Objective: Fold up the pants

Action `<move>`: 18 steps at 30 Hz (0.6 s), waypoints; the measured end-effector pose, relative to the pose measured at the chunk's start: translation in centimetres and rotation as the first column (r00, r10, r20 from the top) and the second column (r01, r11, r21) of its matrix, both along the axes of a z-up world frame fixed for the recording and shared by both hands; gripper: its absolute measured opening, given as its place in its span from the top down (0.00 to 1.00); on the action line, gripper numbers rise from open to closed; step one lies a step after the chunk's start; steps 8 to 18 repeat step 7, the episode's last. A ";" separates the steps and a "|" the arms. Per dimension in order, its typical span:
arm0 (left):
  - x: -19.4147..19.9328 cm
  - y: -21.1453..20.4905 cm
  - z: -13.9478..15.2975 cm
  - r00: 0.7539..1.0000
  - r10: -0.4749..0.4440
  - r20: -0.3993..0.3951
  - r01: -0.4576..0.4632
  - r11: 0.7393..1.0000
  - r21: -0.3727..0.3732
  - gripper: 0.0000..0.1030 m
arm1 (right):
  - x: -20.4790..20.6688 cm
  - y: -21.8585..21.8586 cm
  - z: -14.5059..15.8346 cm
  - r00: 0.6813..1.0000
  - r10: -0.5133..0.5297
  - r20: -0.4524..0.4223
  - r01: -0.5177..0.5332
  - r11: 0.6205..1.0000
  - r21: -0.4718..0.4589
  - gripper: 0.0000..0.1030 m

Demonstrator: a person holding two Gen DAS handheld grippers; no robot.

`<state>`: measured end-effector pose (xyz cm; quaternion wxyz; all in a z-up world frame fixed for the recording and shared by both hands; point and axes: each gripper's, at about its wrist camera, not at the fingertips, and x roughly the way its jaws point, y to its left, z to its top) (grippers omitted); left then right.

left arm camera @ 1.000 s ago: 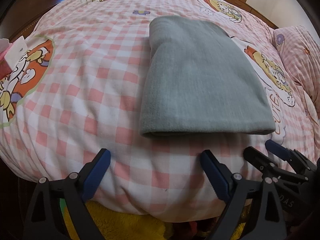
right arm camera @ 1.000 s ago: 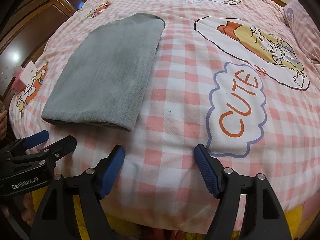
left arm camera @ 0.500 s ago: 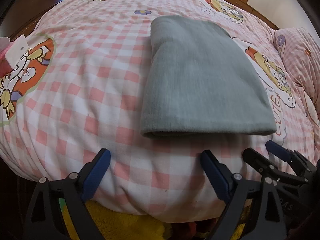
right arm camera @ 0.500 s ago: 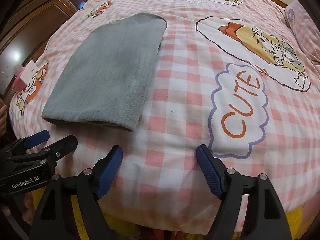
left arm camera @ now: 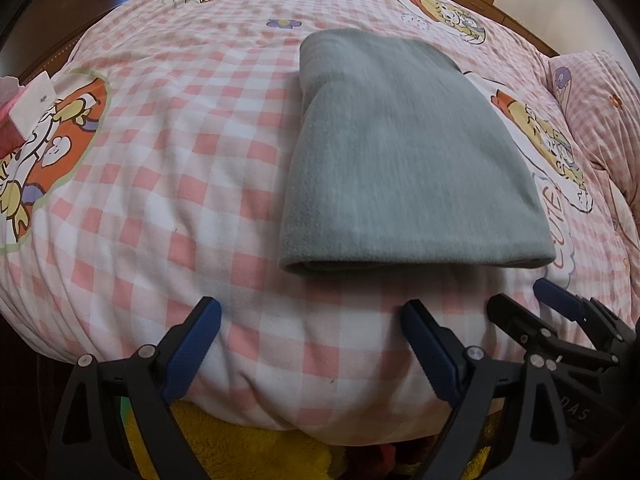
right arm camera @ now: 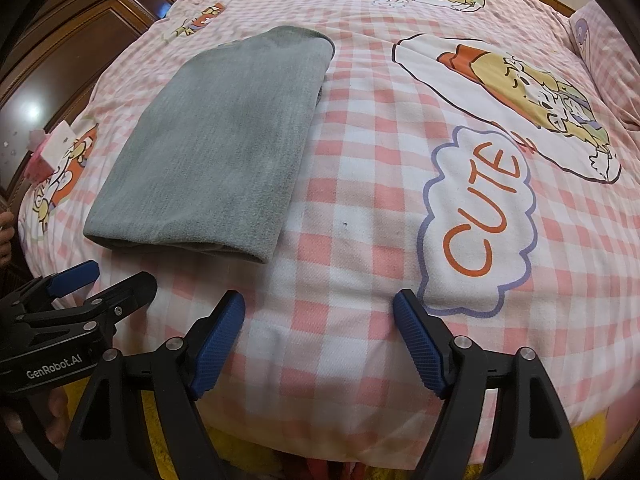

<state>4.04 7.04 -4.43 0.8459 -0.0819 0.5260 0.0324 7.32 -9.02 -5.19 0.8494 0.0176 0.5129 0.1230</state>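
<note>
Grey folded pants lie near the bed's front edge, long axis running away from both empty, open-jawed grippers, folded end just ahead of left gripper, up-left of right gripper.

"CUTE" on bedspread cloud print | "GenRobot.AI" on left gripper body

Open quilt fills the left and centre of the left wrist view, free for a pass. The folded pants take the centre right. A white box sits at the far left edge. In the right wrist view, the quilt right of the pants lies bare.
</note>
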 end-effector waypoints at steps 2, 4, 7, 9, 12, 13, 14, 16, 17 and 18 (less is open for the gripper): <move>0.0 0.0 0.0 1.000 0.000 0.000 0.000 1.000 0.001 0.08 | 0.0 0.0 0.0 1.000 0.000 0.000 0.000 1.000 0.000 0.23; 0.0 0.0 0.0 1.000 0.000 0.000 0.000 1.000 0.001 0.08 | 0.0 0.0 0.0 1.000 0.000 0.001 0.000 1.000 -0.001 0.23; 0.1 -0.1 -0.1 1.000 -0.002 -0.001 0.002 1.000 0.001 0.08 | 0.0 0.0 0.0 1.000 0.000 0.000 0.000 1.000 0.000 0.23; 0.1 -0.1 -0.1 1.000 -0.002 -0.001 0.002 1.000 0.001 0.08 | 0.0 0.0 0.0 1.000 0.000 0.000 0.000 1.000 0.000 0.23; 0.1 -0.1 -0.1 1.000 -0.002 -0.001 0.002 1.000 0.001 0.08 | 0.0 0.0 0.0 1.000 0.000 0.000 0.000 1.000 0.000 0.23; 0.1 -0.1 -0.1 1.000 -0.002 -0.001 0.002 1.000 0.001 0.08 | 0.0 0.0 0.0 1.000 0.000 0.000 0.000 1.000 0.000 0.23; 0.1 -0.1 -0.1 1.000 -0.002 -0.001 0.002 1.000 0.001 0.08 | 0.0 0.0 0.0 1.000 0.000 0.000 0.000 1.000 0.000 0.23; 0.1 -0.1 -0.1 1.000 -0.002 -0.001 0.002 1.000 0.001 0.08 | 0.0 0.0 0.0 1.000 0.000 0.000 0.000 1.000 0.000 0.23; 0.1 -0.1 -0.1 1.000 -0.002 -0.001 0.002 1.000 0.001 0.08 | 0.0 0.0 0.0 1.000 0.000 0.000 0.000 1.000 0.000 0.23; 0.1 -0.1 -0.1 1.000 -0.002 -0.001 0.002 1.000 0.001 0.08 | 0.0 0.0 0.0 1.000 0.000 0.000 0.000 1.000 0.000 0.23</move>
